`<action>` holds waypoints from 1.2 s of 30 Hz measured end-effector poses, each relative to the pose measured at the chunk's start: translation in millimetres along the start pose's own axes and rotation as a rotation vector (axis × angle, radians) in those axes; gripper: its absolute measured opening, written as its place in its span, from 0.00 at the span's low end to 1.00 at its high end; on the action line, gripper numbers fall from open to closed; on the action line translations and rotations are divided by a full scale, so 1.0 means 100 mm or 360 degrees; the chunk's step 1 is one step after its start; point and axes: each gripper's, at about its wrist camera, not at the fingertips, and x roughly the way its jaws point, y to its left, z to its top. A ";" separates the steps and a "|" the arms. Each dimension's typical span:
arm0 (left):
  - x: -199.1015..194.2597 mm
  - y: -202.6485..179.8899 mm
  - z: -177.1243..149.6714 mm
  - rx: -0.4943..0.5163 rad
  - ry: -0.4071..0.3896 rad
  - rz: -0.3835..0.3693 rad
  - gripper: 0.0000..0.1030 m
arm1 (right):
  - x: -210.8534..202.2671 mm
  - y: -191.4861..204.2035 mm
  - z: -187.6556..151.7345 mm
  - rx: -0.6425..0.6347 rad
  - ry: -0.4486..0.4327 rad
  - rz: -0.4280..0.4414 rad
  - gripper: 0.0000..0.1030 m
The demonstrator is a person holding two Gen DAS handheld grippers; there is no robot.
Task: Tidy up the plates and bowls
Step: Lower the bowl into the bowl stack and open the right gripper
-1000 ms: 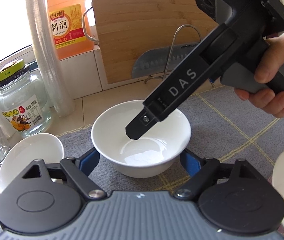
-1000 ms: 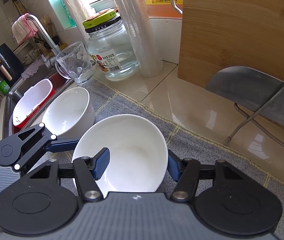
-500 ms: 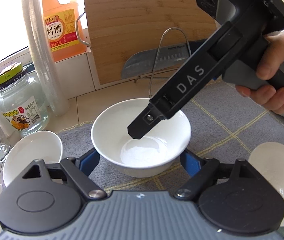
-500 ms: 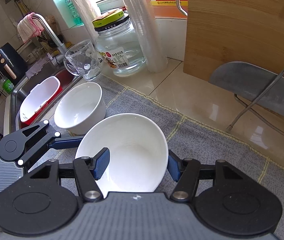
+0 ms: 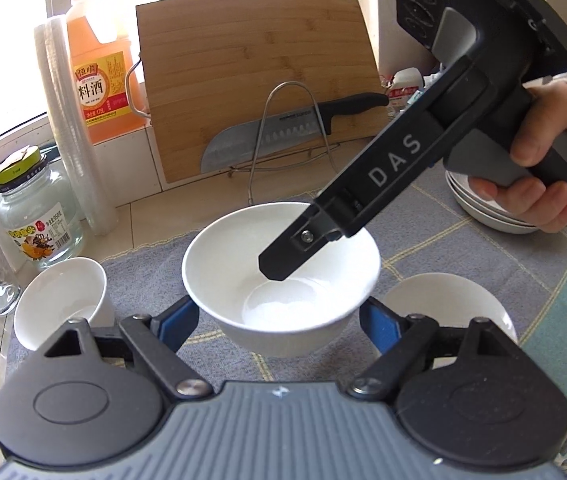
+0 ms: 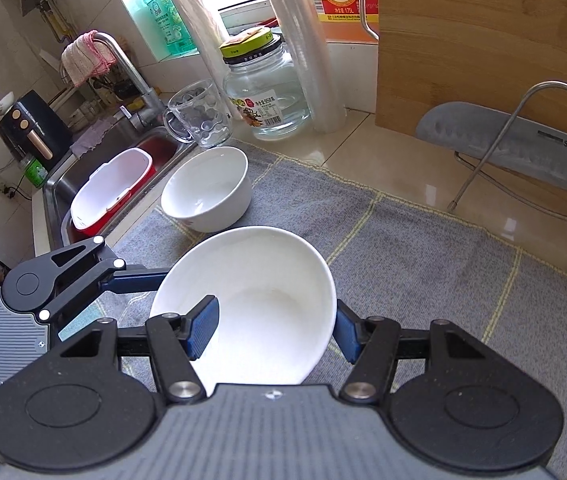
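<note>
Both tongs are gripping one round glossy white bowl, mouth facing up, slightly tilted: left tongs clamping its outer walls, right tongs pinching its rim, one pad inside. It's sitting over the grey woven mat on the desk. Smaller bowl and glass jar are standing near.

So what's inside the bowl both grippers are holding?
The bowl holds no food. One of the right gripper's fingers reaches inside over the rim, covering a patch of the inner wall.
</note>
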 end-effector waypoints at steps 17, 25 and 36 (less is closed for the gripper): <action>-0.26 -0.39 -0.07 0.0094 -0.0039 -0.0217 0.84 | -0.57 0.17 -0.55 0.0117 -0.0045 -0.0124 0.65; -0.26 -0.51 -0.13 0.0149 -0.0025 -0.0320 0.84 | -0.70 0.15 -0.76 0.0195 -0.0041 -0.0194 0.65; -0.21 -0.60 -0.21 0.0160 0.0031 -0.0391 0.84 | -0.70 0.12 -0.90 0.0246 -0.0007 -0.0232 0.65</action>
